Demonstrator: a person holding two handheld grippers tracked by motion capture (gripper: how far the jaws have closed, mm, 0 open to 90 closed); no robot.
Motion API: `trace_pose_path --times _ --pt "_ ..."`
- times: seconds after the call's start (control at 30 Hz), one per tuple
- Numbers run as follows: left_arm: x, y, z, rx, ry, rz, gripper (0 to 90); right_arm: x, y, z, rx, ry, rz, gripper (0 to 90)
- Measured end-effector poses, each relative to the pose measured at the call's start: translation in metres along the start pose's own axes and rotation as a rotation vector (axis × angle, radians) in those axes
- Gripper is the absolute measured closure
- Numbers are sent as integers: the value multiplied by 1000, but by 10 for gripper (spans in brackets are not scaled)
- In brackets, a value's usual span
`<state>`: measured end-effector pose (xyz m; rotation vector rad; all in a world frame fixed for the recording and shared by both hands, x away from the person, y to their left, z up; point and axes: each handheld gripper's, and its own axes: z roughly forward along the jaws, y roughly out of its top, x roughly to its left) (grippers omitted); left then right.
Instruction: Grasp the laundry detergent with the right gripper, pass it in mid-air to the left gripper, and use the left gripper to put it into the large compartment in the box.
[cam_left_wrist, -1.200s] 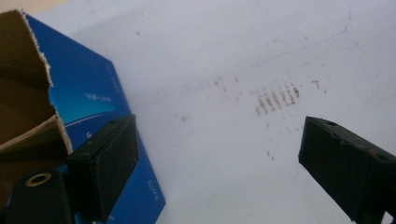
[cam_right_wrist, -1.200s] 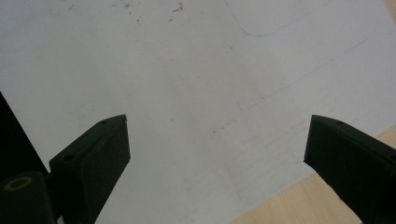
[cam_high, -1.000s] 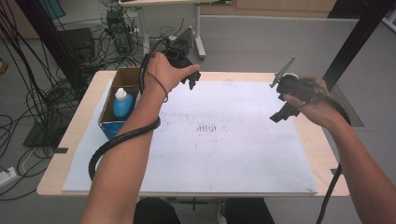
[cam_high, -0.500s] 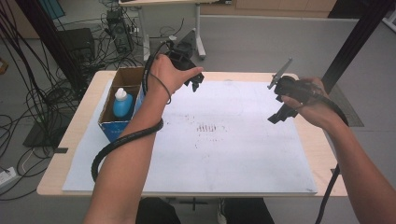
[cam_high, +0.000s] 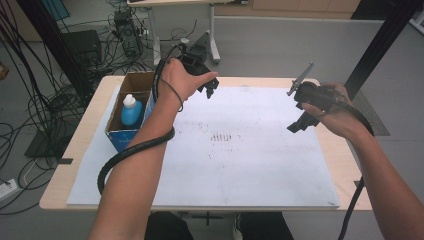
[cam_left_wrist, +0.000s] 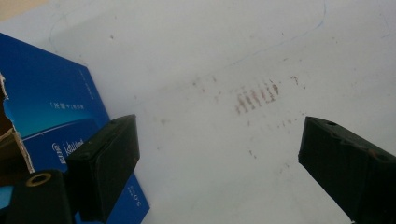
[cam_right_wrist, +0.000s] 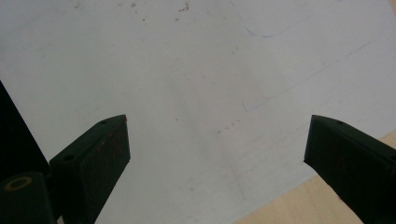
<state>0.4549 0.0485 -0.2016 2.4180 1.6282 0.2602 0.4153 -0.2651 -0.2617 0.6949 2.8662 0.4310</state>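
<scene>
My left gripper (cam_high: 209, 91) hangs above the far left part of a white paper sheet (cam_high: 240, 165), just right of a blue cardboard box (cam_high: 125, 136). Its jaws stand wide apart with nothing between them (cam_left_wrist: 215, 154); below them lie the sheet and the box's blue side (cam_left_wrist: 51, 107). My right gripper (cam_high: 300, 122) is held above the sheet's right side, open and empty (cam_right_wrist: 217, 154), over bare paper (cam_right_wrist: 196, 93). A blue bottle with a white cap (cam_high: 131, 110) stands inside the box.
Reddish-brown smudge marks (cam_high: 222, 136) stain the middle of the sheet. The sheet covers most of a light wooden table (cam_high: 345, 150). Cables and equipment (cam_high: 125, 30) lie on the floor beyond the far edge, and a black post (cam_high: 380, 45) rises at the right.
My left hand has edged slightly toward the far side of the table. My right gripper has barely shifted. Both stay open.
</scene>
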Motion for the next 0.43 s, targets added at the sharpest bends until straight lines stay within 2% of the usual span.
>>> trace_pose_path --times 0.43 --pt "1 -2 -2 -8 -14 7 138 2 1 -2 -9 -1 -5 67"
